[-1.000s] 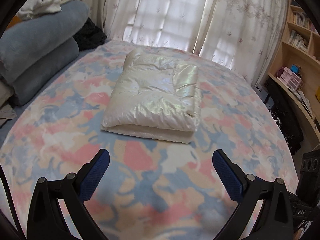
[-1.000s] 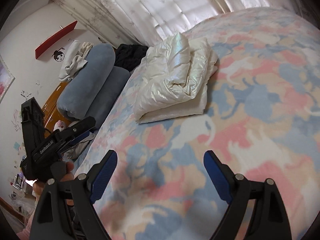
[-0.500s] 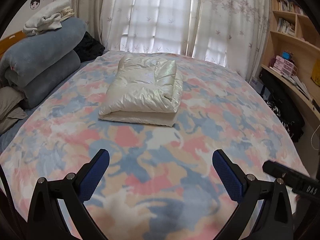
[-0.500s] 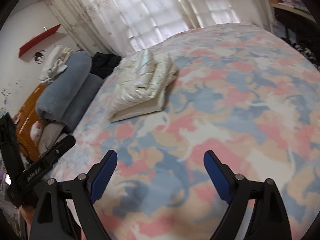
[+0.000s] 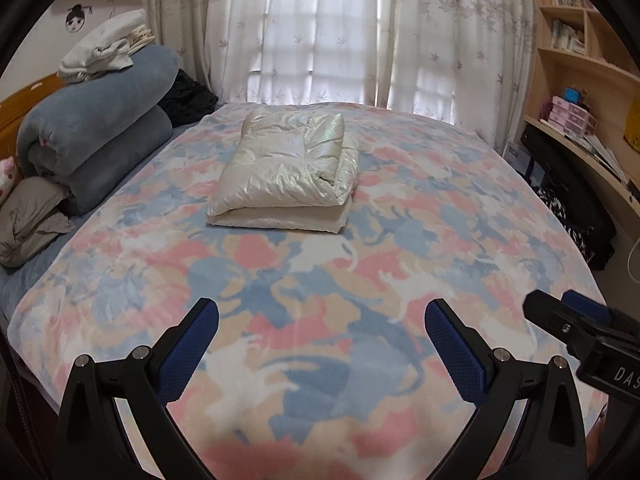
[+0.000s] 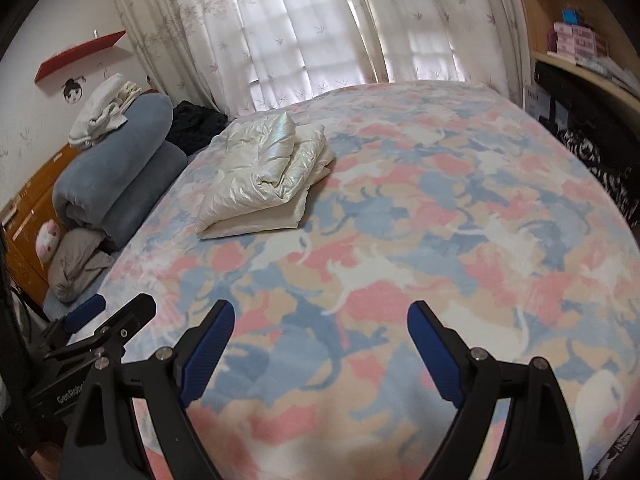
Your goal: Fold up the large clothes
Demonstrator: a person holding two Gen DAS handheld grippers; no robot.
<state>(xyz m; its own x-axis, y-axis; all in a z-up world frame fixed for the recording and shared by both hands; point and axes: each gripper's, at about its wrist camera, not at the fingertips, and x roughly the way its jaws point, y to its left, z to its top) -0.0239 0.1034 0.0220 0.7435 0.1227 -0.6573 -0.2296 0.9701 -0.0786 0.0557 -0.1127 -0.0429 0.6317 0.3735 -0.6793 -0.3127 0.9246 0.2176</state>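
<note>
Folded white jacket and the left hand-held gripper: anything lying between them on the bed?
Nothing. In the left wrist view only bare patterned blanket lies between the left hand-held gripper and the folded white jacket.

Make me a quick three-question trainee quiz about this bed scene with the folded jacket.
1. True or false: the left tool is clamped on the white puffer jacket.
2. What sits on top of the rolled blue blanket? A) white clothes B) a book C) a lamp
3. Fill in: the jacket lies ____ on the patterned bedspread.

Key: 1 false, it is open and empty, as is the right tool; 2 A, white clothes; 3 folded.
</note>
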